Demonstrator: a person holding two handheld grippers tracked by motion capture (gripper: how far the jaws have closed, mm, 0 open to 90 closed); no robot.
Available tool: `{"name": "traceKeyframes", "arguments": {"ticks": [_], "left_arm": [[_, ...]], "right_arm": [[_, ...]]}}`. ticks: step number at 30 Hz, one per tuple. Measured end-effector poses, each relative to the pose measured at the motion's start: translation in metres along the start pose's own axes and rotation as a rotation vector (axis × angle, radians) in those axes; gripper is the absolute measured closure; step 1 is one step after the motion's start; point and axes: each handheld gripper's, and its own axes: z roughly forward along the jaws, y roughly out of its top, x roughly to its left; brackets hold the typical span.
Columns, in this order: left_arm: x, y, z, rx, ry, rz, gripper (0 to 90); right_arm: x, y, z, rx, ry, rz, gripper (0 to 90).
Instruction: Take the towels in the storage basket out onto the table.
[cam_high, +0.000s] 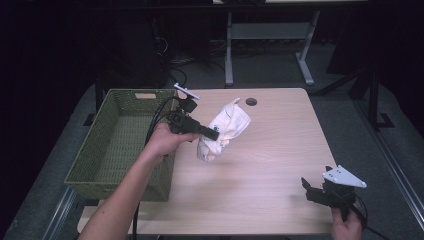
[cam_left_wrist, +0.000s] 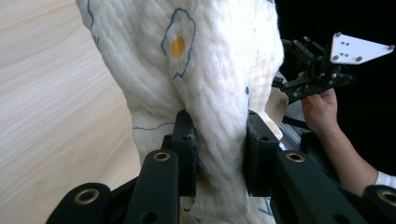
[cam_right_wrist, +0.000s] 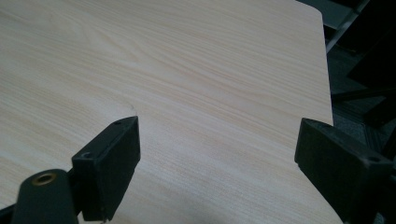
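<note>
High view: left gripper (cam_high: 216, 134) clamped on white cloth (cam_high: 225, 129), lifted above table (cam_high: 280, 150), just right of green basket (cam_high: 120, 145). Right gripper (cam_high: 307, 187) near front right corner, jaws spread, nothing between.

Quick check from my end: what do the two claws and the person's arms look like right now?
Both are black two-jaw tools. The left claw trails a black cable and carries a pale plate. The right claw has a grey three-cornered plate with screw holes. Brass-coloured rivets mark the jaw arms. Forearms are bare; a white sleeve edge shows.
</note>
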Motion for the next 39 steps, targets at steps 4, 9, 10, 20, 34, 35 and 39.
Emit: {"name": "traceKeyframes", "arguments": {"ticks": [4,9,10,20,34,35,39], "left_arm": [[-0.001,0.004,0.011,0.015,-0.003,-0.001,69.6],[-0.001,0.008,0.021,0.02,-0.006,-0.005,69.6],[-0.001,0.008,0.022,0.025,-0.007,-0.002,69.6],[-0.002,0.012,0.036,0.03,-0.004,-0.013,69.3],[0.003,0.016,0.062,0.045,0.001,-0.031,68.9],[0.003,0.017,0.065,0.04,0.0,-0.042,68.8],[0.005,0.019,0.075,0.057,-0.004,-0.044,68.8]], "right_arm": [[0.0,0.0,0.0,-0.002,0.002,0.003,13.9],[-0.002,0.0,-0.001,-0.004,0.001,0.004,13.9],[-0.002,0.0,-0.001,-0.005,0.001,0.005,13.8],[-0.001,0.001,0.001,-0.004,0.002,-0.001,13.8],[-0.002,0.001,0.0,-0.005,0.009,0.005,13.8],[-0.002,0.001,0.001,-0.006,0.009,0.007,13.8],[-0.002,0.001,0.001,-0.005,0.013,0.007,13.9]]}}
